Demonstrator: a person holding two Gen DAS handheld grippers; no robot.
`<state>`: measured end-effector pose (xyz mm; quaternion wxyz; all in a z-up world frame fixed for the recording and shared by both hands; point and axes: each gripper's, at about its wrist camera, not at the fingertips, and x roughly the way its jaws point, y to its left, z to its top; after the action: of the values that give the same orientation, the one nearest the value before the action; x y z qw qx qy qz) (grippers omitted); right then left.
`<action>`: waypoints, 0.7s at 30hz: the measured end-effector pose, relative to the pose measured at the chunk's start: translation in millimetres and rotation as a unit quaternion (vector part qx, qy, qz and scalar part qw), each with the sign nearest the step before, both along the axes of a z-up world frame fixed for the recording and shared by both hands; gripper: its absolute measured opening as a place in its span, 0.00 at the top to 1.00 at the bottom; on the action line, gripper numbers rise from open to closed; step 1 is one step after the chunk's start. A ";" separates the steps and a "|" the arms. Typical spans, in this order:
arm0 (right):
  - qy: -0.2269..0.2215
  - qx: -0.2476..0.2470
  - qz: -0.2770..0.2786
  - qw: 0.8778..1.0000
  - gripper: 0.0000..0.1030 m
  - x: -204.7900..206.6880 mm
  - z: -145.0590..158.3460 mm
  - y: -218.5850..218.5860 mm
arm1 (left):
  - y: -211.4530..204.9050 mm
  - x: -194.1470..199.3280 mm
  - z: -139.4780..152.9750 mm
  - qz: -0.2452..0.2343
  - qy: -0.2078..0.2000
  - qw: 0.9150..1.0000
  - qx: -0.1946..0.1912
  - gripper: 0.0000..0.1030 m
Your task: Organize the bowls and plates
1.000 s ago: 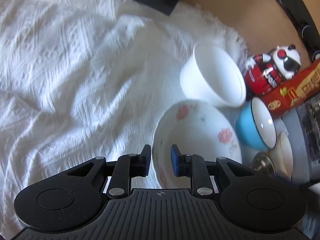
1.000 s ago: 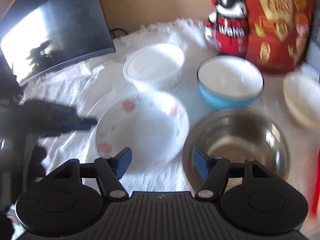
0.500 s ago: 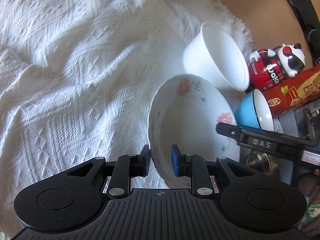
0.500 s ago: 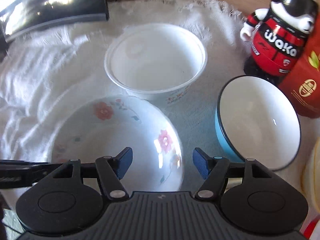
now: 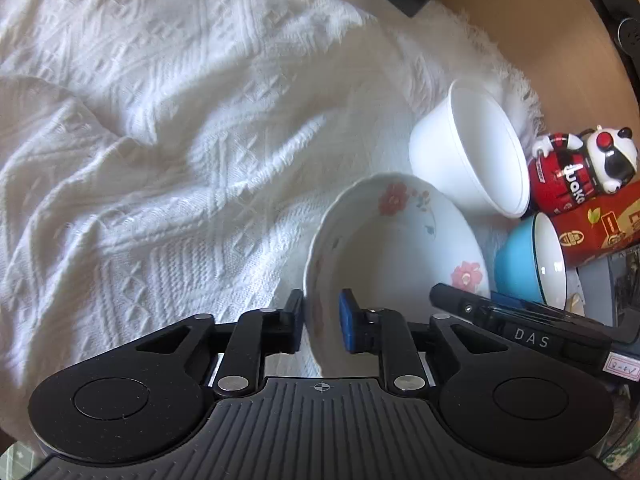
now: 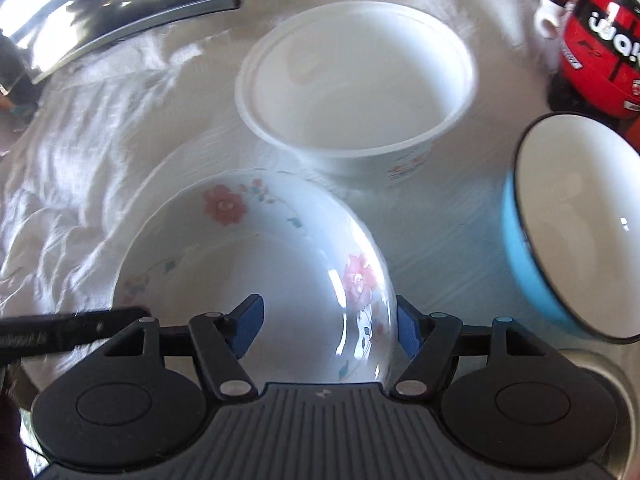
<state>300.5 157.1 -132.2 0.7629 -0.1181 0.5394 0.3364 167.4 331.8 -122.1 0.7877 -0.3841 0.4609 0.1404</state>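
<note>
A white bowl with pink flowers rests on the white tablecloth. My left gripper straddles its left rim, and its jaws are closing. The outer pad sits at the rim, while the blue inner pad still shows a gap. My right gripper straddles the bowl's near right rim, one finger inside and one outside. Its jaws are opening, wide of the rim. Each gripper's finger shows in the other wrist view.
A plain white bowl stands behind the floral one and a blue bowl to its right. A panda figure and a red box stand behind them. A steel bowl lies near right, a dark screen far left.
My right gripper swung left and down, from above the steel bowl to the floral bowl. The floral bowl's rim came between the left jaws, which narrowed. The right finger entered the left wrist view.
</note>
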 end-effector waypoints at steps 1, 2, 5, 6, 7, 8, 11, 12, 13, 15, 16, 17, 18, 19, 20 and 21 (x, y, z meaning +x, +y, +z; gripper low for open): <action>-0.008 0.003 -0.002 1.000 0.32 -1.2 1.2 -1.1 | -1.0 -1.5 5.0 0.002 -0.002 1.000 0.012 0.81; -0.019 0.010 -0.005 1.000 0.32 -2.4 4.8 -4.5 | -2.4 -3.8 11.4 0.004 -0.004 1.000 0.030 0.81; -0.075 0.027 -0.020 0.997 0.32 -5.9 30.3 -23.4 | -12.6 -7.0 35.6 0.003 -0.013 0.996 0.093 0.80; -0.096 0.035 -0.025 0.994 0.28 -7.9 41.5 -33.4 | -17.7 -6.8 44.0 -0.003 -0.023 0.994 0.103 0.80; -0.118 0.045 -0.031 0.992 0.27 -10.1 52.9 -45.7 | -23.7 -5.7 51.7 -0.011 -0.038 0.994 0.106 0.80; -0.137 0.053 -0.036 0.988 0.24 -11.1 62.6 -58.0 | -31.1 -3.7 58.0 -0.023 -0.053 0.993 0.106 0.80; -0.176 0.053 -0.064 0.981 0.19 -12.0 84.3 -102.4 | -60.7 11.6 66.6 -0.084 -0.094 0.989 0.082 0.80; -0.181 0.051 -0.075 0.979 0.17 -12.2 86.8 -116.8 | -73.1 18.0 66.1 -0.107 -0.103 0.986 0.071 0.80; -0.183 0.047 -0.088 0.978 0.17 -12.6 86.6 -131.9 | -86.6 24.3 64.7 -0.131 -0.110 0.983 0.060 0.80; -0.175 0.033 -0.114 0.977 0.17 -12.8 80.4 -160.3 | -113.9 36.5 60.4 -0.174 -0.116 0.977 0.047 0.80; -0.169 0.024 -0.126 0.977 0.17 -12.8 76.5 -174.3 | -126.2 42.6 57.8 -0.191 -0.114 0.974 0.044 0.80; -0.164 0.016 -0.137 0.977 0.17 -12.8 72.9 -185.6 | -137.2 47.3 53.7 -0.202 -0.110 0.972 0.042 0.80; -0.158 0.009 -0.148 0.976 0.17 -12.7 68.9 -197.3 | -145.7 52.0 50.4 -0.210 -0.104 0.971 0.041 0.80; -0.150 0.005 -0.158 0.976 0.17 -12.5 64.6 -208.8 | -152.9 56.1 47.1 -0.216 -0.097 0.971 0.042 0.80; -0.141 0.003 -0.168 0.976 0.16 -12.4 61.5 -216.9 | -159.1 55.0 46.2 -0.218 -0.092 0.971 0.045 0.80; -0.134 0.004 -0.176 0.975 0.15 -12.8 57.9 -224.5 | -163.9 57.2 44.4 -0.217 -0.085 0.971 0.051 0.80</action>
<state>287.7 -67.5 -74.3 0.8760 -0.0625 0.4432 0.1800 224.6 168.0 -77.7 0.8540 -0.2447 0.4570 -0.0437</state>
